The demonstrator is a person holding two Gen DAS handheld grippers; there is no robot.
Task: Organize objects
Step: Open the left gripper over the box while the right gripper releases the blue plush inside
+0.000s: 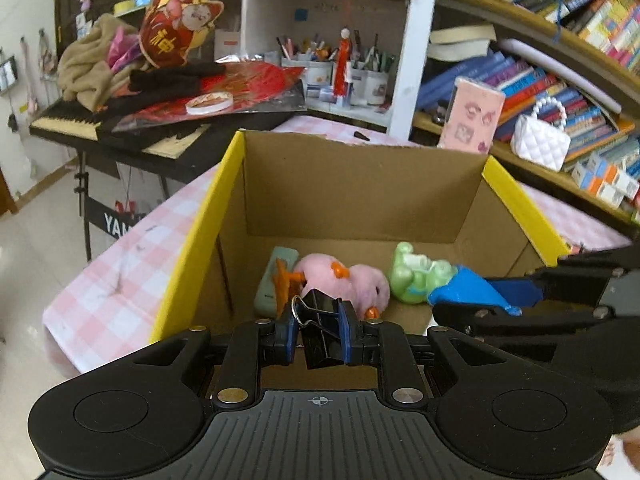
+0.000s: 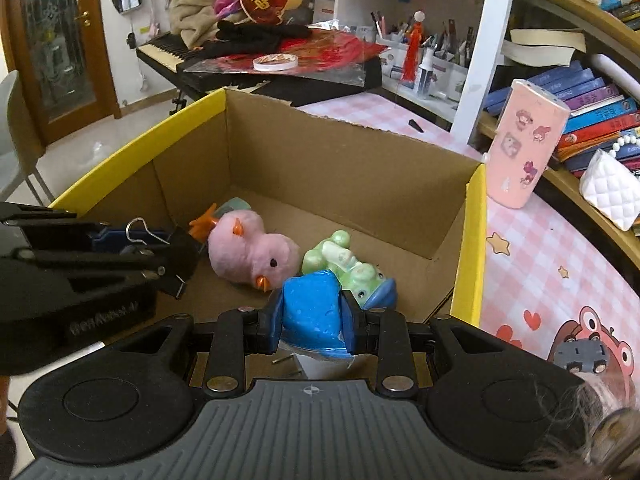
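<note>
plush chick (image 2: 252, 252) in box (image 2: 320, 160), frog toy (image 2: 344, 260) right

I see a brown cardboard box (image 1: 362, 184) with yellow side rims, and inside it a pink plush chick (image 1: 344, 282) with orange beak, a pale green toy (image 1: 416, 276), while beneath it lies a pink-and-white checked tablecloth (image 1: 116, 276).

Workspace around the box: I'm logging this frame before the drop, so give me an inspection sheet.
Surface: table under pink checked cloth.
Job's things: box open, holding pink plush, green toy and a pale case.
Clutter: pink bottle and white bag beside the box.
Grippers: left gripper shut on binder clip; right gripper shut on blue piece; both over the box.
Cables: nothing seen.
Surroundings: keyboard piled with cloth, bookshelves.
</note>
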